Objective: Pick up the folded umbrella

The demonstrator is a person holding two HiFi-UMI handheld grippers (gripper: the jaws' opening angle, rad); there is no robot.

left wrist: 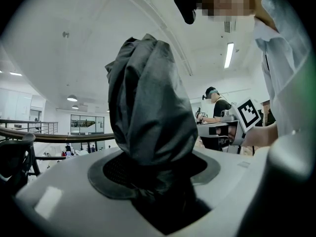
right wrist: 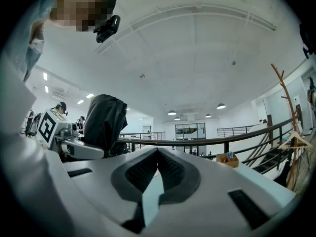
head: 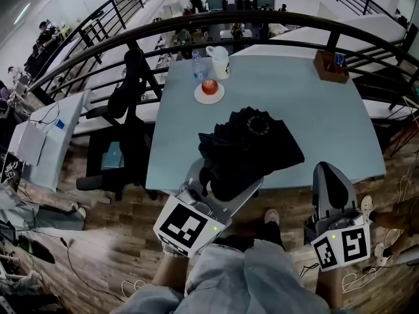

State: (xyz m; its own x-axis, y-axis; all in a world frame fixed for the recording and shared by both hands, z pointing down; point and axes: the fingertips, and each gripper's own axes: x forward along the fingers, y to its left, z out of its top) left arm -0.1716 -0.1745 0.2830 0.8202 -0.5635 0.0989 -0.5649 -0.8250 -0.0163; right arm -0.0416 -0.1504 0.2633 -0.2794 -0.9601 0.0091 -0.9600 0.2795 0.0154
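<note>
You stand on open-plan office mezzanine. Curved black railing [head: 216,19] sweeps from 9 to 3 o'clock around pale bench [head: 314,116]. Black swivel chair [head: 127,100] at 10 o'clock, white desk [head: 49,136] at 9. Beyond railing at 11 o'clock, lower floor with people [head: 44,33] at workstations. Wooden desk organiser [head: 330,67] at 1 o'clock. High white ceiling, round lamps [right wrist: 221,106].

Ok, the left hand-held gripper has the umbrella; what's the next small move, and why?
Probably a short lift straight up, away from the table. The left hand-held gripper is shut on the folded umbrella, which stands upright against the ceiling in that gripper's view, so the grasp looks sound. The right hand-held gripper is shut and empty.
</note>
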